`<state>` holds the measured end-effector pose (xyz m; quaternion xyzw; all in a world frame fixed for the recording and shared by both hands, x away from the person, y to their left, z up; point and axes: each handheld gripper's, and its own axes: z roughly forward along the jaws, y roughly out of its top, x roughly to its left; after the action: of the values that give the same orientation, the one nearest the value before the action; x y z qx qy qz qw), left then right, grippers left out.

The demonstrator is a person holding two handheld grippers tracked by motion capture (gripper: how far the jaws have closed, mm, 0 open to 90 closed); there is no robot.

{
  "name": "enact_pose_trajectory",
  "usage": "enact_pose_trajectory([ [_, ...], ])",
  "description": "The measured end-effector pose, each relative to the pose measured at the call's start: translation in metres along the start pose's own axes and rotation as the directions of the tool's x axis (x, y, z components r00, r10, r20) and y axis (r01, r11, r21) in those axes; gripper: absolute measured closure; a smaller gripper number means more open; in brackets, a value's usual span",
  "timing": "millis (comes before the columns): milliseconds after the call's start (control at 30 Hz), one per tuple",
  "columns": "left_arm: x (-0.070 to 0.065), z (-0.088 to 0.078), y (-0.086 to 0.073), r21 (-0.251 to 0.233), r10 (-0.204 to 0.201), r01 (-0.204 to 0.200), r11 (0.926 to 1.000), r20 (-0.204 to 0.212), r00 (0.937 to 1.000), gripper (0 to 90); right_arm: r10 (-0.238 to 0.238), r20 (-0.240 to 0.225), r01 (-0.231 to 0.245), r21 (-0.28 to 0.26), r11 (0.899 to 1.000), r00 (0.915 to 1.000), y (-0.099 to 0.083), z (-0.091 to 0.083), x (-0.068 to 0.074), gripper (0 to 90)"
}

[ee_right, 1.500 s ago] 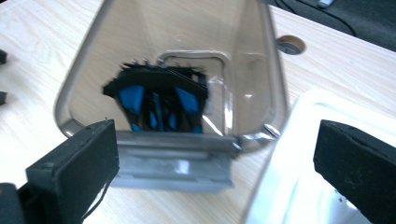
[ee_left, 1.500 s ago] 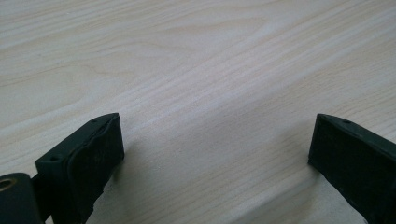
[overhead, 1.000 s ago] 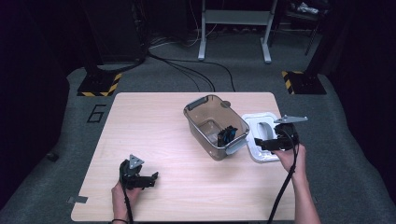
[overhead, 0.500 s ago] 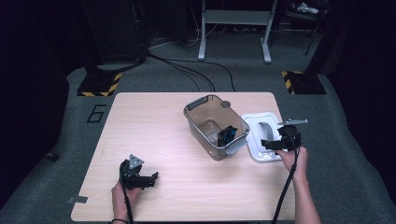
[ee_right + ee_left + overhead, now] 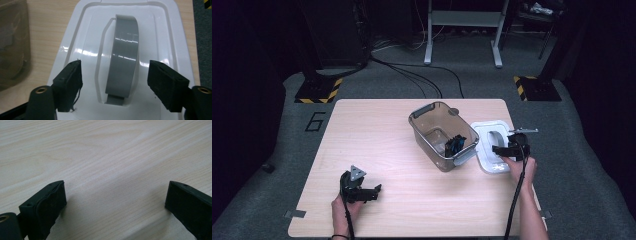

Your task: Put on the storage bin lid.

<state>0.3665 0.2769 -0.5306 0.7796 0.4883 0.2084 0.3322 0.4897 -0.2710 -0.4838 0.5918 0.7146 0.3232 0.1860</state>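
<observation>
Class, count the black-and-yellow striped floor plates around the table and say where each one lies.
2. One striped plate lies on the floor beyond the table's far left corner; the other striped plate lies beyond its far right corner. More could be hidden in the dark.

The table is viewed from above, looking forward and down. Its wood is seen close by the left gripper view; the white lid is shared by the right gripper view.

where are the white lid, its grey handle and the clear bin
white lid (image 5: 82, 37), right gripper view, on its raised left rim
grey handle (image 5: 125, 55), right gripper view, middle of the strap
clear bin (image 5: 432, 145), high view, on its near left wall
</observation>
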Motion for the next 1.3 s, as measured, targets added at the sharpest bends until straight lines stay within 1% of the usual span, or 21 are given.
enact_pose_trajectory([
  [33,0.0,0.0,0.0,0.0,0.0,0.0,1.0,0.0,1.0,3.3,-0.015,0.011,0.015,-0.01,1.0,0.9998,0.0,0.002,0.0,28.0],
  [67,0.0,0.0,0.0,0.0,0.0,0.0,1.0,-0.001,1.0,3.3,-0.008,0.018,0.008,-0.009,1.0,0.9998,0.001,0.003,0.001,32.5],
  [133,0.0,0.0,0.0,0.0,0.0,0.0,1.0,0.0,1.0,3.3,-0.023,0.039,0.023,-0.01,1.0,0.999,0.003,0.006,0.003,34.6],
  [167,0.0,0.0,0.0,0.0,0.0,0.0,1.0,0.0,1.0,3.3,-0.015,0.051,0.016,-0.009,1.0,0.9986,0.004,0.006,0.005,38.4],
  [233,0.0,0.0,0.0,0.0,0.0,0.0,1.0,0.001,1.0,3.3,-0.03,0.068,0.031,-0.015,0.999,0.9972,0.006,0.008,0.006,41.4],
  [300,0.0,0.0,0.0,0.0,0.0,0.0,1.0,0.0,1.0,3.3,-0.029,0.079,0.03,-0.016,0.999,0.9964,0.008,0.009,0.009,46.7],
  [367,0.0,0.0,0.0,0.0,0.0,0.0,1.0,0.0,1.0,3.3,-0.05,0.114,0.053,-0.022,0.998,0.9922,0.009,0.011,0.01,51.8],
  [400,0.0,0.0,0.0,0.0,0.0,0.0,1.0,0.0,1.0,3.3,-0.062,0.122,0.065,-0.019,0.998,0.9906,0.01,0.012,0.011,53.0],
  [500,0.0,0.0,0.0,0.0,0.0,0.0,1.0,0.0,1.0,3.3,-0.074,0.132,0.075,-0.006,0.997,0.9885,0.01,0.016,0.012,55.5],
  [567,0.0,0.0,0.0,0.0,0.0,0.0,1.0,-0.001,1.0,3.3,-0.076,0.12,0.077,-0.005,0.997,0.9899,0.01,0.017,0.011,57.5],
  [600,0.0,0.0,0.0,0.0,0.0,0.0,1.0,0.0,1.0,3.3,-0.057,0.114,0.059,-0.012,0.998,0.9918,0.009,0.017,0.011,59.1],
  [667,0.0,0.0,0.0,0.0,0.0,0.0,1.0,-0.001,1.0,3.3,-0.049,0.096,0.051,-0.011,0.999,0.9942,0.009,0.017,0.01,61.8],
  [700,0.0,0.0,0.0,0.0,0.0,0.0,1.0,0.0,1.0,3.3,-0.052,0.095,0.053,-0.008,0.999,0.9941,0.01,0.017,0.009,62.0],
  [733,0.0,0.0,0.0,0.0,0.0,0.0,1.0,-0.001,1.0,3.3,-0.034,0.085,0.034,0.01,0.999,0.9958,0.011,0.017,0.009,62.3],
  [767,0.0,0.0,0.0,0.0,0.0,0.0,1.0,-0.001,1.0,3.3,-0.028,0.076,0.027,0.01,1.0,0.9967,0.012,0.017,0.008,62.6],
  [867,0.0,0.0,0.0,0.0,0.0,0.0,1.0,0.001,1.0,3.3,-0.023,0.073,0.021,0.025,0.999,0.997,0.015,0.017,0.008,63.5],
  [933,0.0,0.0,0.0,0.0,0.0,0.0,1.0,0.001,1.0,3.3,-0.008,0.063,0.006,0.036,0.999,0.998,0.016,0.016,0.007,65.2],
  [1133,0.0,0.0,0.0,0.0,0.0,0.0,1.0,0.0,1.0,3.3,-0.014,0.044,0.011,0.055,0.998,0.999,0.017,0.014,0.007,66.2],
  [1200,0.0,0.0,0.0,0.0,0.0,0.0,1.0,-0.001,1.0,3.3,-0.01,0.041,0.007,0.065,0.998,0.9991,0.017,0.012,0.007,66.3],
  [1233,0.0,0.0,0.0,0.001,0.0,0.0,1.0,-0.001,1.0,3.3,-0.019,0.035,0.017,0.067,0.998,0.9992,0.017,0.011,0.006,66.3],
  [1300,0.0,0.0,0.0,0.0,0.0,0.0,1.0,0.0,1.0,3.3,-0.018,0.028,0.016,0.072,0.997,0.9994,0.018,0.008,0.005,66.3],
])
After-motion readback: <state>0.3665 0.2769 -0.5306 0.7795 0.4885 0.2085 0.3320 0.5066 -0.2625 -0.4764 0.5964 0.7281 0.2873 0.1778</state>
